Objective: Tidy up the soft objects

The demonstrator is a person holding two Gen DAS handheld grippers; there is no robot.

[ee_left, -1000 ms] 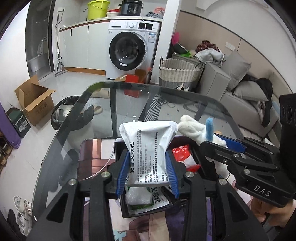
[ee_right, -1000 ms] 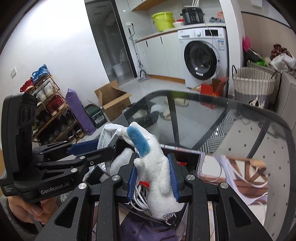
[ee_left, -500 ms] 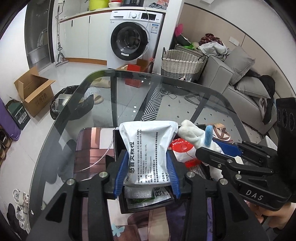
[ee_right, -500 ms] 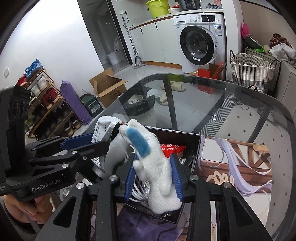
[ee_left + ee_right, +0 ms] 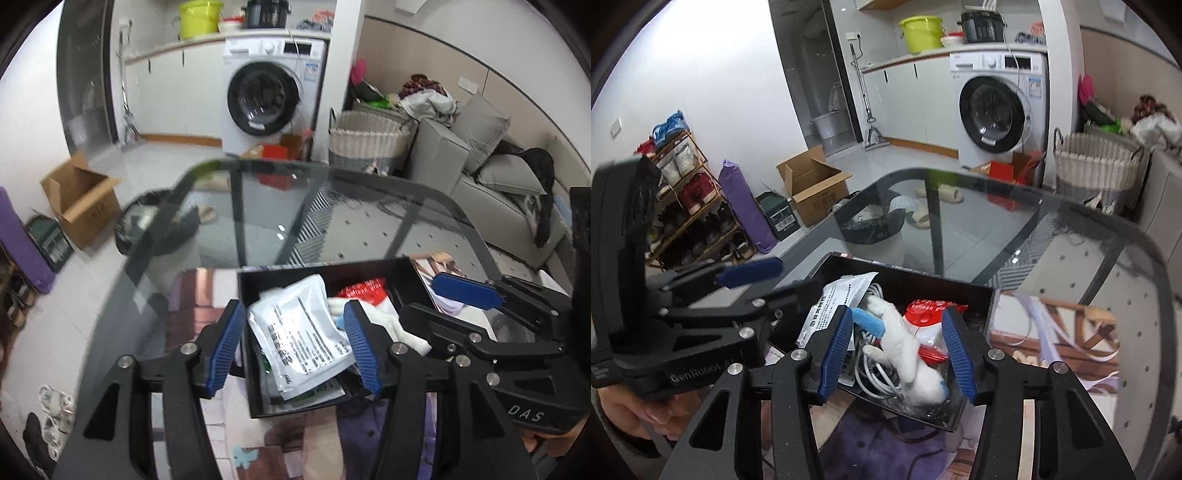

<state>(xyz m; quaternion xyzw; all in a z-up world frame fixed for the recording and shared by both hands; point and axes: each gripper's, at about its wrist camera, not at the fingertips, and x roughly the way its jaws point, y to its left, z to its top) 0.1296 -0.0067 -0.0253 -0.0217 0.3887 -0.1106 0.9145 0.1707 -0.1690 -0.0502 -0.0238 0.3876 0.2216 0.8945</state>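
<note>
Jaws on our left gripper (image 5: 299, 347) had just been opening, off the white pouch (image 5: 303, 332) lying diagonally in the black bin (image 5: 369, 267). Our right gripper (image 5: 897, 349) likewise had just been opening around the plush toy (image 5: 905, 350), dropped lengthwise between its fingers.

Left claw (image 5: 295, 347), jaws just opening, hangs over white pouch (image 5: 301, 334) in black box (image 5: 251, 354).

Reading "DAS" on the right gripper (image 5: 461, 306) body, "GenRobot" on the left gripper (image 5: 764, 280) body, "balloon" on the red packet (image 5: 929, 308).
</note>
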